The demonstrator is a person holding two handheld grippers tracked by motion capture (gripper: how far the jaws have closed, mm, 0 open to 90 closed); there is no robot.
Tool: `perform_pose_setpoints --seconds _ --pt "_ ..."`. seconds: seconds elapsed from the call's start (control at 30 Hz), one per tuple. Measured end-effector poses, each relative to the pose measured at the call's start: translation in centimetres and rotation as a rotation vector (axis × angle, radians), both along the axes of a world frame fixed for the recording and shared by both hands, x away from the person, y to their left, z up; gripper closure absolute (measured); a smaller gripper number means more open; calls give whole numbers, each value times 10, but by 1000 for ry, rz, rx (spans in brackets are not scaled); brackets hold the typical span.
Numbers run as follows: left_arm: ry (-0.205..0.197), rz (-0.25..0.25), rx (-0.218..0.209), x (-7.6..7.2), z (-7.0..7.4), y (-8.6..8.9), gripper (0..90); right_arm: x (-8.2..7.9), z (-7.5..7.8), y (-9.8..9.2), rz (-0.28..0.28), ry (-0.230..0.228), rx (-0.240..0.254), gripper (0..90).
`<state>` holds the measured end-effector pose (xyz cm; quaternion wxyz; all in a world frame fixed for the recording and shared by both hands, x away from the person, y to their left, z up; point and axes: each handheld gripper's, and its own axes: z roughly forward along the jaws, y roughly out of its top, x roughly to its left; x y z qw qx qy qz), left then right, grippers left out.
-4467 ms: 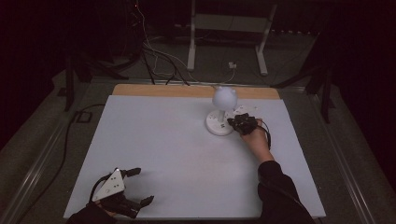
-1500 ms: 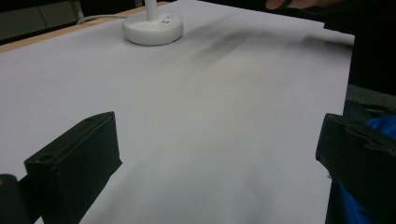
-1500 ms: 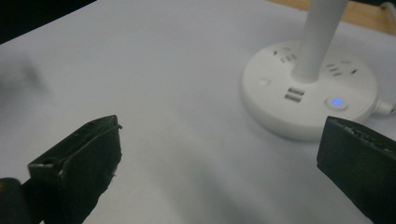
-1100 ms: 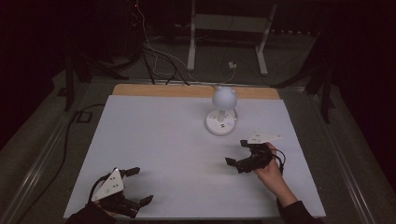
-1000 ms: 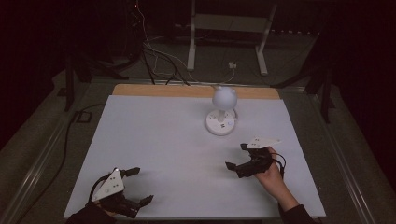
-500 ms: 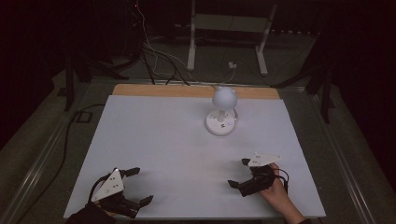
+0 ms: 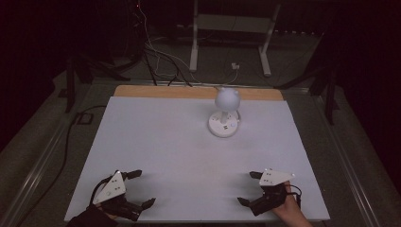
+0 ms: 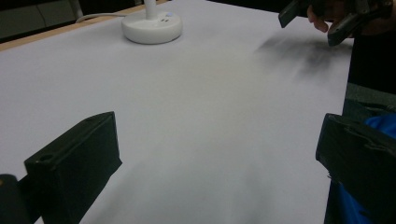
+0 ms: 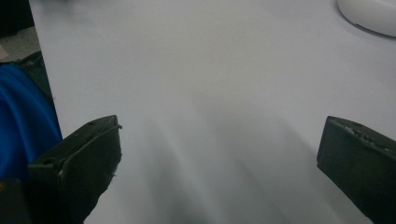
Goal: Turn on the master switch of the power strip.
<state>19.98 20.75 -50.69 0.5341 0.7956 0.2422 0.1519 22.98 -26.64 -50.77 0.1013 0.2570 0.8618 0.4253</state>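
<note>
**Two open hand-held grippers rest at the near edge of a table, a white lamp beyond them**

A wide white table [image 7: 189,146] stretches away from both hand-held grippers, with a strip of bare wood along its far edge. Ahead of the right hand-held gripper [image 7: 249,188], well apart from it and slightly to its left, stands a small white lamp [image 7: 225,113]: a round base with a ball-shaped head on a short stem. From the left hand-held gripper [image 7: 140,188] the lamp lies far ahead and off to the right.

The left hand-held gripper sits low at the table's near left corner, its two black jaws spread wide with nothing between them. The right hand-held gripper sits at the near right corner, held in a hand [image 7: 289,211]; its jaws are also spread wide and grasp nothing. Each carries a grey three-cornered plate on top. The two are well apart, bare table between them.
</note>
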Motion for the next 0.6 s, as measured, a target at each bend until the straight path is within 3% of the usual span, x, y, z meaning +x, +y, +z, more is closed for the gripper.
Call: perform_pose_setpoints --seconds 0.2,0.43,0.6 --pt "1 -1 0 0 0 -1 2 -2 -8 -11 -19 -8 -29 0" --pt "2 0 -6 0 0 1 2 2 -9 -8 -16 -45 -26 0" --pt "3 -1 -10 1 0 0 2 4 -10 -8 -20 -48 -24 0"
